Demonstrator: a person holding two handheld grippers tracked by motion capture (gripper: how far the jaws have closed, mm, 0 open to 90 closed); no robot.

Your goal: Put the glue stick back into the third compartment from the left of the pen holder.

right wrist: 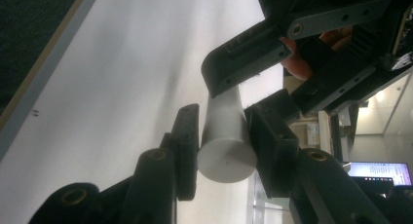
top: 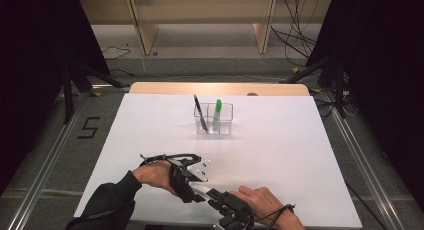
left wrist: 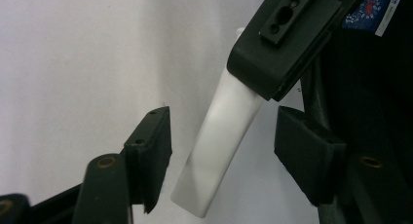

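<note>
While the left tongs (top: 196,173) sit at the lower centre of the high view, their jaws stand apart around a white tube (left wrist: 220,136) without touching it. Just to the right, the right tongs (top: 214,194) are clamped on that tube's round end over the white worktop (top: 280,155). Higher up, mid-frame, stands a clear holder (top: 215,121).
</note>
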